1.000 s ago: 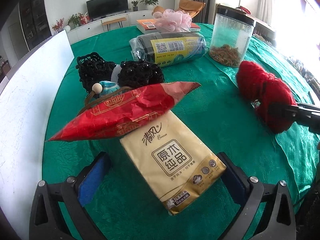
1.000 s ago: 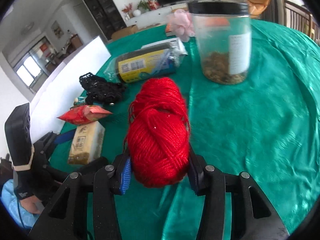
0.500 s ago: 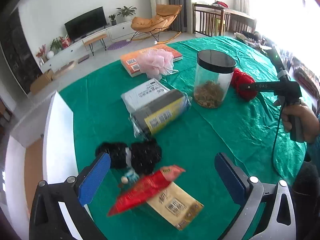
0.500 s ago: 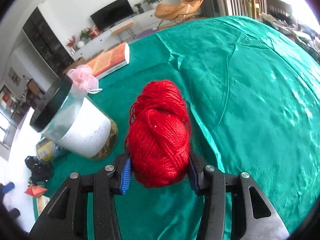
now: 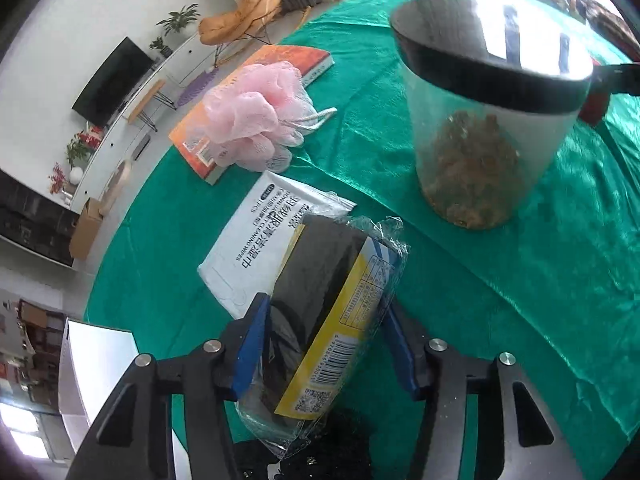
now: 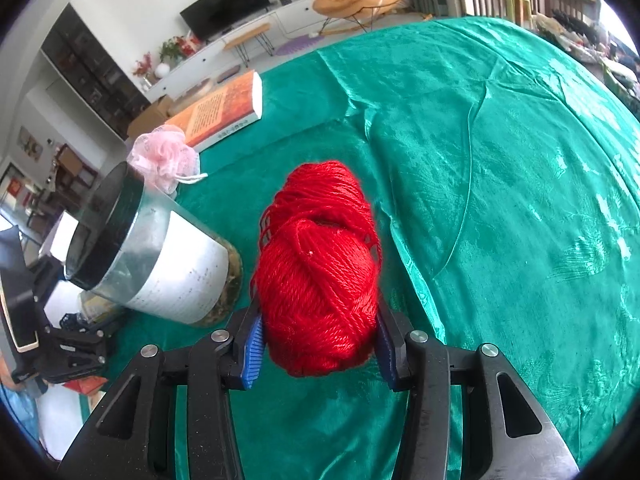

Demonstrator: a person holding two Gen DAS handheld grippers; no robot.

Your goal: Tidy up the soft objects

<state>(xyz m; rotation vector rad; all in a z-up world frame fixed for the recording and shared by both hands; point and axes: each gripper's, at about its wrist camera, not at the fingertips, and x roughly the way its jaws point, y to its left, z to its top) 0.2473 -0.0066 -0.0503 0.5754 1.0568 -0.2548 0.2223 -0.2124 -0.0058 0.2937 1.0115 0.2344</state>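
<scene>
Mid-pickup: left hand-held gripper [image 5: 324, 344] just closed on plastic-wrapped black-and-yellow sponge pack [image 5: 324, 320], right hand-held gripper [image 6: 318, 344] clamped on red yarn ball [image 6: 318, 272] beside clear black-lidded jar [image 6: 156, 256]; next, lift pack clear of jar.

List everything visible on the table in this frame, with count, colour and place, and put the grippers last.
yarn ball: one, red, held in right gripper
wrapped pack: one, black and yellow, in clear film, between left gripper's pads
wipes pack: one, white, behind wrapped pack
bath pouf: one, pink, on the book
book: one, orange, far side
jar: one, clear, black lid, brown contents
tablecloth: one, green
left gripper: jaws just closed on wrapped pack
right gripper: shut on yarn ball
</scene>
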